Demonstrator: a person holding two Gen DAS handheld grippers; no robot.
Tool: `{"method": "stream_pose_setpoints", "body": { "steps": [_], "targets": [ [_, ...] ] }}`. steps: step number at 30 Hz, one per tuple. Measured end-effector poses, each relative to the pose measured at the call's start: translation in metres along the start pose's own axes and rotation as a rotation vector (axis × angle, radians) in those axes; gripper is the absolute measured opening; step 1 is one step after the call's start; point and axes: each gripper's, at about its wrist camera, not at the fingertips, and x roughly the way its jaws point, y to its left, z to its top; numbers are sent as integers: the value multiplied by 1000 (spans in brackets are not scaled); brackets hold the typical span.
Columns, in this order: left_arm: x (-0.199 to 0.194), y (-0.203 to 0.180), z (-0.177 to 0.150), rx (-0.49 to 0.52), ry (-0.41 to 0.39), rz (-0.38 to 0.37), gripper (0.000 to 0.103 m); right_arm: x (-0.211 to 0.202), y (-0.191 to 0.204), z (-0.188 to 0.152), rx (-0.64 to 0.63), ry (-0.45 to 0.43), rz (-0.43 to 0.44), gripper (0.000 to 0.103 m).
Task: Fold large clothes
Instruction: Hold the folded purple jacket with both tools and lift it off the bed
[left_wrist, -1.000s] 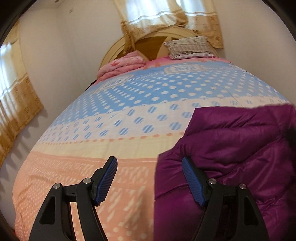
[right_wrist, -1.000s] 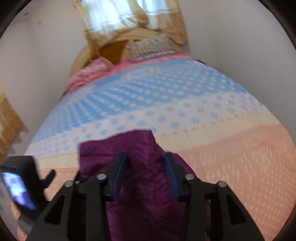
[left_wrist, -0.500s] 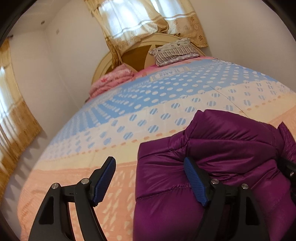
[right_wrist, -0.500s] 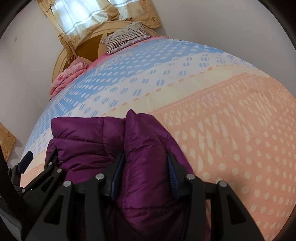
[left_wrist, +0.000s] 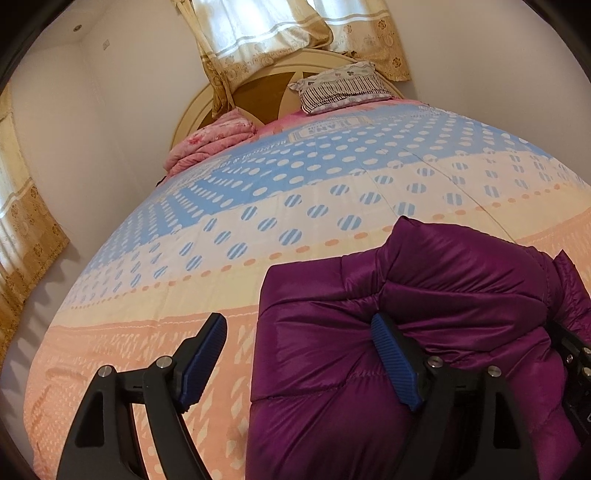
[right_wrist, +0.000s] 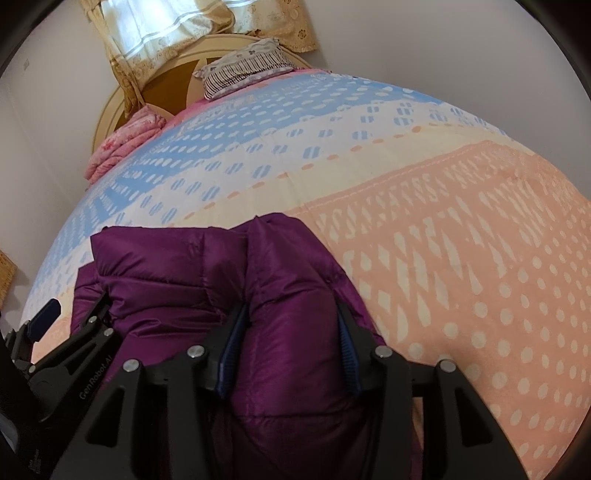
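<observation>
A puffy purple jacket (left_wrist: 443, 295) lies bunched on the bed cover (left_wrist: 240, 229) at the lower right of the left wrist view. My left gripper (left_wrist: 297, 319) hangs over the jacket's left edge with its jaws wide and opening. Its right pad rests against the fabric and its left pad is free above the cover. In the right wrist view the jacket (right_wrist: 166, 266) fills the lower middle. My right gripper (right_wrist: 290, 306) is shut on a thick upright fold of it, pads pressing both sides. The left gripper (right_wrist: 55, 332) shows at the left edge.
The dotted blue, cream and peach bed cover (right_wrist: 443, 221) stretches far and right of the jacket. A striped pillow (left_wrist: 340, 86) and a folded pink blanket (left_wrist: 214, 140) lie by the round headboard (left_wrist: 266, 92). Curtains (left_wrist: 258, 33) hang behind, and a wall runs close on the left.
Both grippers have sunk toward the bed and the jacket has come down onto the cover with them. The left jaws stand wider. The right gripper still clasps the fold.
</observation>
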Motion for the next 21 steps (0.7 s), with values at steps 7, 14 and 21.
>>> {"method": "stream_pose_setpoints", "body": {
  "steps": [7,14,21],
  "targets": [
    [1,0,-3,-1,9,-6,83,0,2,-4,-14,-10,-24,49],
    [2,1,-2,-1,11,-6,83,1,5,-5,-27,-18,-46,49],
    [2,1,-2,0,11,-5,83,2,9,-5,-40,-15,-62,49]
  ]
}}
